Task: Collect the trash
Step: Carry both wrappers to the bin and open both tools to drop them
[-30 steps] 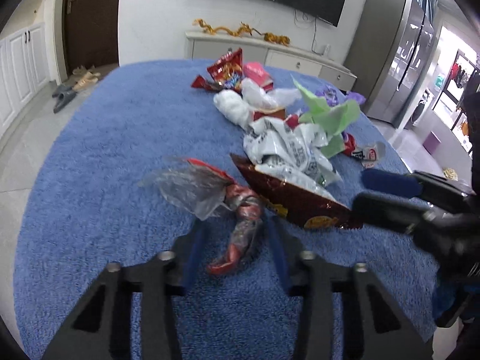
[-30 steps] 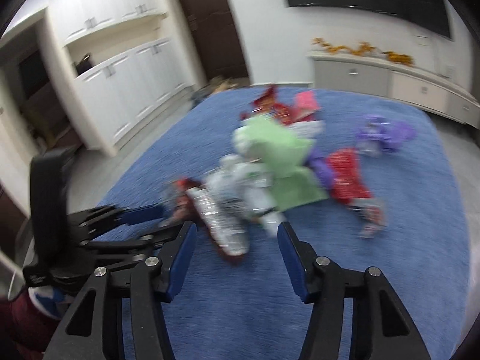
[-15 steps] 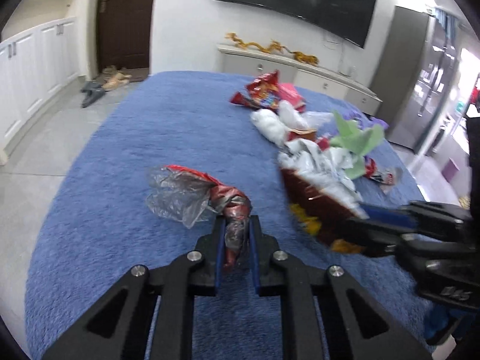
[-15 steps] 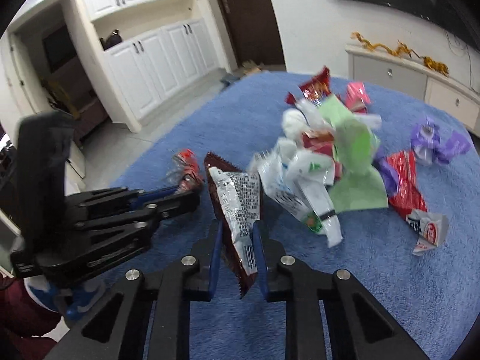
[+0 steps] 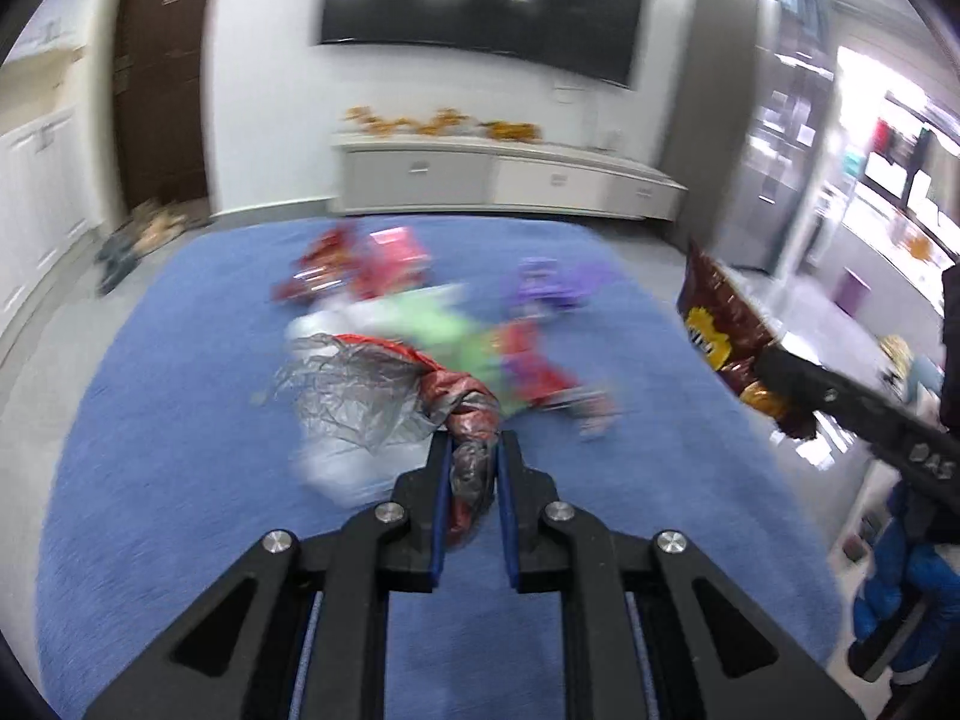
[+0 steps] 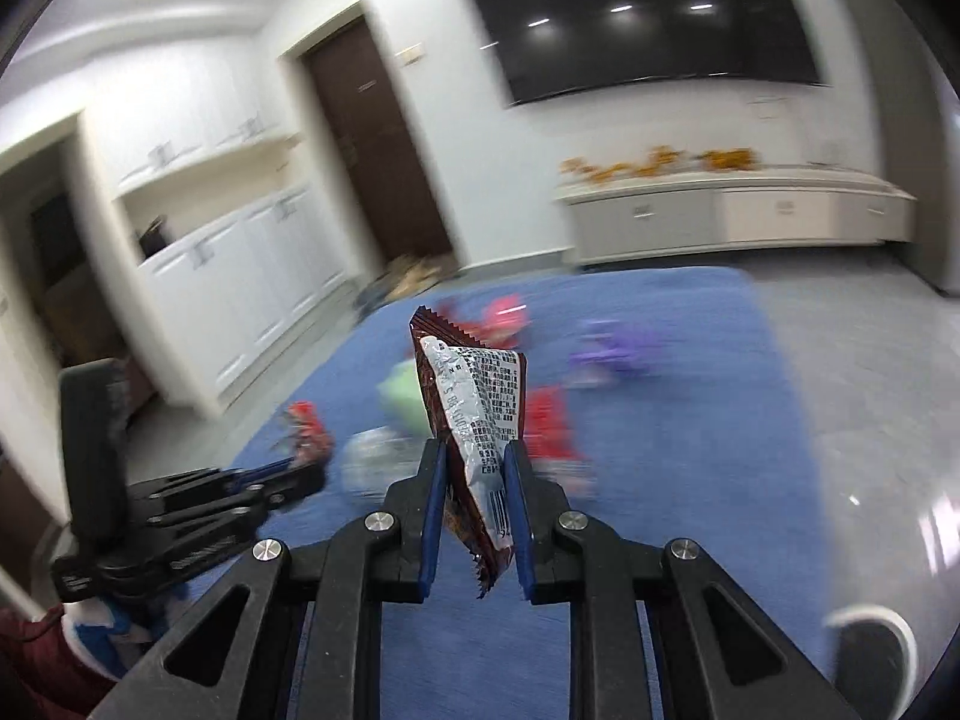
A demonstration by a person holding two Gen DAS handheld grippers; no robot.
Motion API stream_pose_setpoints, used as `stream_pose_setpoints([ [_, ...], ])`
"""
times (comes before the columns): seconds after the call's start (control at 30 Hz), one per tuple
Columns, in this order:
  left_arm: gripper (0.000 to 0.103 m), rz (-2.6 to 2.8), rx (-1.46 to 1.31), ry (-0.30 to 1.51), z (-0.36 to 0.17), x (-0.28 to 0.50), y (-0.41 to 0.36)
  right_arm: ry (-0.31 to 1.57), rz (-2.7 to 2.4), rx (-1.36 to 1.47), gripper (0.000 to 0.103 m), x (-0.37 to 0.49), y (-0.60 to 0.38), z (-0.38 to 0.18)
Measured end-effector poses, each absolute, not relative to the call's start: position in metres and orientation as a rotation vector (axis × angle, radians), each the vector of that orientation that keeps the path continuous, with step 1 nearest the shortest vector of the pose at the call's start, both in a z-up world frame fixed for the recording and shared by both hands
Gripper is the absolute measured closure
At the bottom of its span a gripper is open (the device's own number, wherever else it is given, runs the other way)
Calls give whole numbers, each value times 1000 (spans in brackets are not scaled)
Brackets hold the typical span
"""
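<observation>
My left gripper [image 5: 470,450] is shut on a crumpled red and clear plastic wrapper [image 5: 384,390], which hangs above the blue carpet [image 5: 180,420]. In the right wrist view my right gripper [image 6: 475,456] is shut on a dark brown snack bag [image 6: 477,408] with a silver printed back, held upright off the carpet. That same brown bag [image 5: 726,336] shows at the right of the left wrist view, in the other gripper. The left gripper [image 6: 282,474] appears at lower left of the right wrist view with its red wrapper [image 6: 309,429].
A blurred pile of trash lies on the carpet: green paper [image 5: 444,324], red wrappers [image 5: 336,270], a pink pack [image 5: 399,252], a purple wrapper [image 5: 552,282]. A white low cabinet [image 5: 498,180] stands beyond, white cupboards [image 6: 240,276] at left. A person's blue sleeve [image 5: 900,576] is at lower right.
Both grippers closed, the left on the red and clear wrapper, the right on the brown bag. Both then rose and pulled back from the pile with their catches.
</observation>
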State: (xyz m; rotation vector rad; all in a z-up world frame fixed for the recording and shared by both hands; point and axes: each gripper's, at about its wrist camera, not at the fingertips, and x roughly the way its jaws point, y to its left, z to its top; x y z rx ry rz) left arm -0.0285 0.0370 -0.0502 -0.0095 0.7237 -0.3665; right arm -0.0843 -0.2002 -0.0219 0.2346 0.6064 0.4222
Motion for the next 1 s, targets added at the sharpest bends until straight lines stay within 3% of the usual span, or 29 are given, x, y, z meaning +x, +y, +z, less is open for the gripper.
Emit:
stream_pose_setpoints([
  [0.4,89,-799,206,811,-59,-36,-203,701,-185,472,84,-156,-405,-87],
  [0.73,88,-1011,237,992,-100,-44,-302,832,-335,650,79,-178,-471,-159],
  [0.87,88,-1047,226,1042,-110,-42,-318,861,-370,675,60,-183,-482,-173],
  [1.0,87,-1057,219,1053,-112,-41,-323,869,-399,673,55,-188,-487,-174],
])
